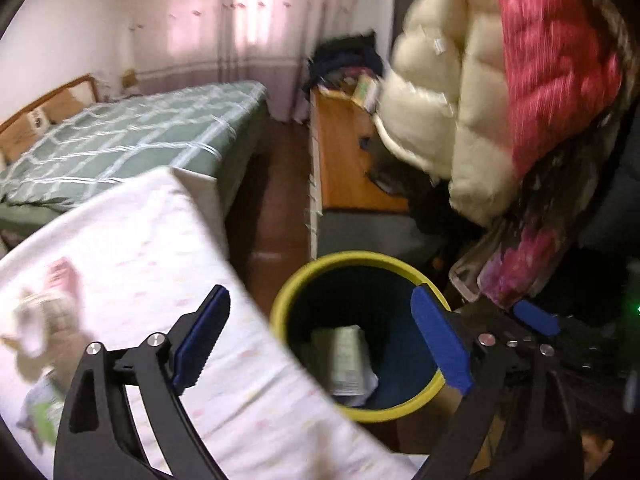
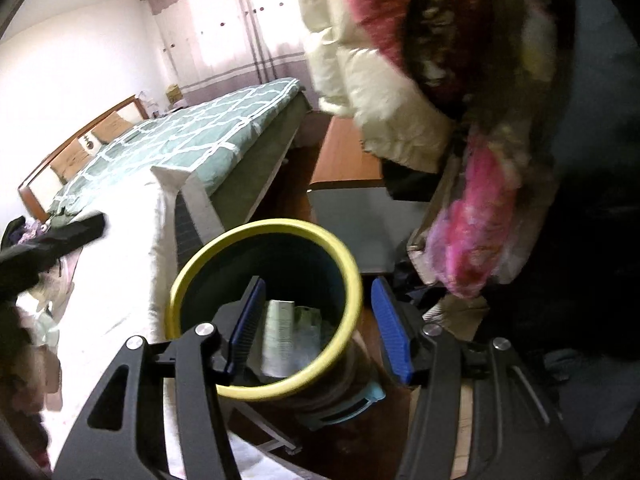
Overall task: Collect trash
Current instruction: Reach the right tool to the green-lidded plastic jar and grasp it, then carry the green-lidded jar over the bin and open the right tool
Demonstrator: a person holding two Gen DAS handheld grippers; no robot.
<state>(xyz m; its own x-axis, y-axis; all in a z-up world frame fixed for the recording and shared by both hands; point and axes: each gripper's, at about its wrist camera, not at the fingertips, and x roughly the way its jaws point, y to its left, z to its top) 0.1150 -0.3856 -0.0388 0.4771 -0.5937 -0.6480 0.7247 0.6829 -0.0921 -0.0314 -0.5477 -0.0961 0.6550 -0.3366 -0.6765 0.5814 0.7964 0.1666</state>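
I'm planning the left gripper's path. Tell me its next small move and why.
Probably swing the left gripper back toward the white sheet for the crumpled scraps lying there. Its jaws stand wide with nothing between them, paper trash already lies inside the yellow-rimmed bin, and those scraps look uncollected, though they are blurred.

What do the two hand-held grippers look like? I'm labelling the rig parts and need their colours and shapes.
Both look alike. The left gripper and the right gripper each have two curved black arms with cut-out openings, joined by round silver bolts. Each arm ends in a flat blue pad with fine ridges along its inner edge. No cables or sleeves show.
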